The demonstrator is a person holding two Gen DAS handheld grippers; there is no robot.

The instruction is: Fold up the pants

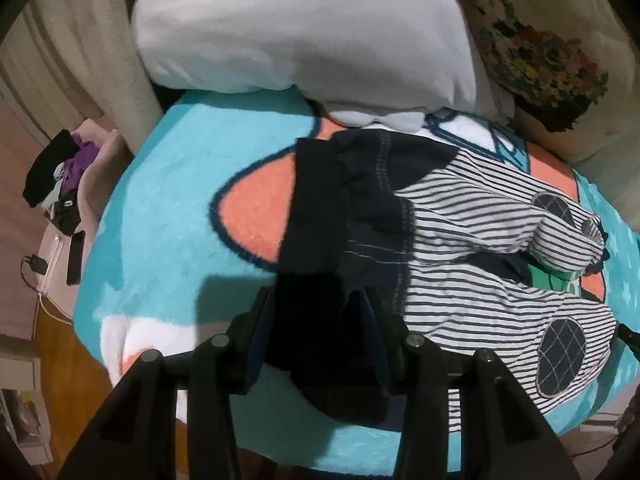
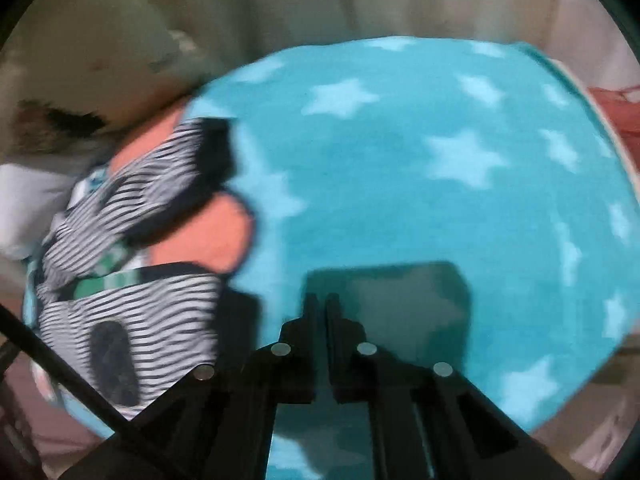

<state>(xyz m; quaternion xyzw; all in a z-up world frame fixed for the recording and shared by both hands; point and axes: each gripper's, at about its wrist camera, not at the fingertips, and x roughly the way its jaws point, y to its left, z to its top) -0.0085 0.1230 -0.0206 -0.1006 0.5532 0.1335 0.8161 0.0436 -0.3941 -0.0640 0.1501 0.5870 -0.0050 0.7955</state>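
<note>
Striped pants on turquoise blanket, waistband end in left grip.

The left gripper (image 1: 316, 300) is clamped on the dark navy waistband (image 1: 320, 216) of the striped pants (image 1: 480, 280), which lie spread on the star-print turquoise blanket (image 2: 400, 160), legs with round quilted knee patches (image 1: 560, 352) extending rightward. The right gripper (image 2: 322, 304) hangs over bare blanket beside the pants, jaws together and holding nothing. A white pillow (image 1: 300, 32) sits beyond.

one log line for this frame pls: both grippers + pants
left gripper: shut on waistband | right gripper: shut, empty, over blanket | pants: flat on blanket, legs spread, unfolded
</note>
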